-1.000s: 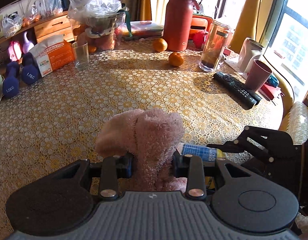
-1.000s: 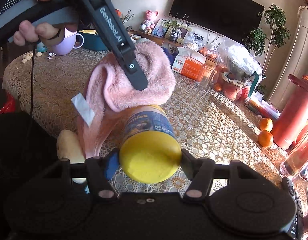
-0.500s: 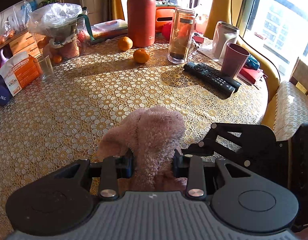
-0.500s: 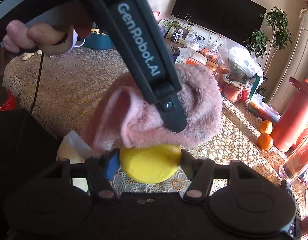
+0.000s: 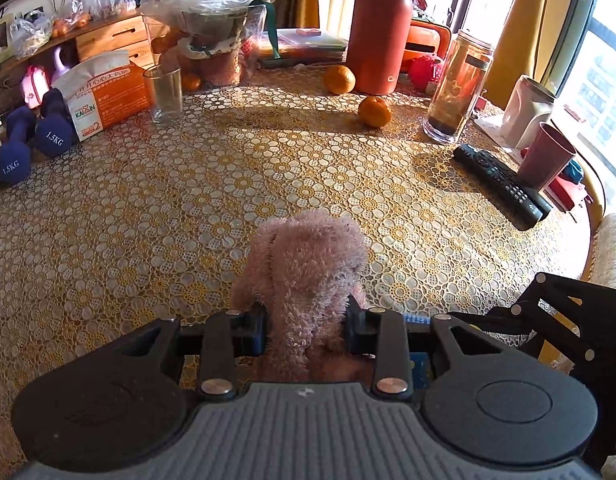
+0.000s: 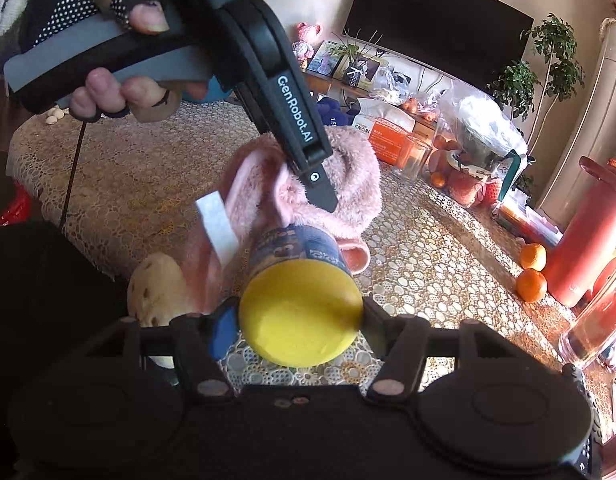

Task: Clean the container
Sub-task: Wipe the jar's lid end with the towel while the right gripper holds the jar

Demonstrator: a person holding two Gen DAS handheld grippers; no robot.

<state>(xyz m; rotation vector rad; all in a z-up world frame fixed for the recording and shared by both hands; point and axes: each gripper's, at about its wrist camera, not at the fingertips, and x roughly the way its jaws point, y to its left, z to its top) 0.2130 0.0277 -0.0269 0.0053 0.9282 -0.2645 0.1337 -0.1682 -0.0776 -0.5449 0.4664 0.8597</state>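
My right gripper [image 6: 295, 320] is shut on a blue-labelled container [image 6: 297, 246] whose yellow end [image 6: 299, 312] faces the camera. A fluffy pink cloth [image 6: 348, 176] with a white tag [image 6: 217, 224] drapes over the container's far end. In the right wrist view the left gripper [image 6: 322, 194] comes down from the upper left, held by a hand [image 6: 119, 92], shut on that cloth. The left wrist view shows my left gripper [image 5: 305, 322] clamping the pink cloth [image 5: 308, 256]; a sliver of the blue container [image 5: 416, 318] shows to its right, beside the right gripper's linkage [image 5: 556, 312].
A round table with a yellow lace cloth [image 5: 227, 184] carries a drinking glass [image 5: 163, 94], two oranges [image 5: 374, 111], a red flask [image 5: 378, 32], a glass jar [image 5: 458, 88], a remote [image 5: 502, 186], a maroon cup [image 5: 546, 156] and dumbbells [image 5: 31, 140]. A potato [image 6: 159, 288] lies near the right gripper.
The left gripper has drawn the pink cloth back along the container toward its far end, uncovering the blue label again. The left wrist view has swung back leftward. The right gripper still holds the container.
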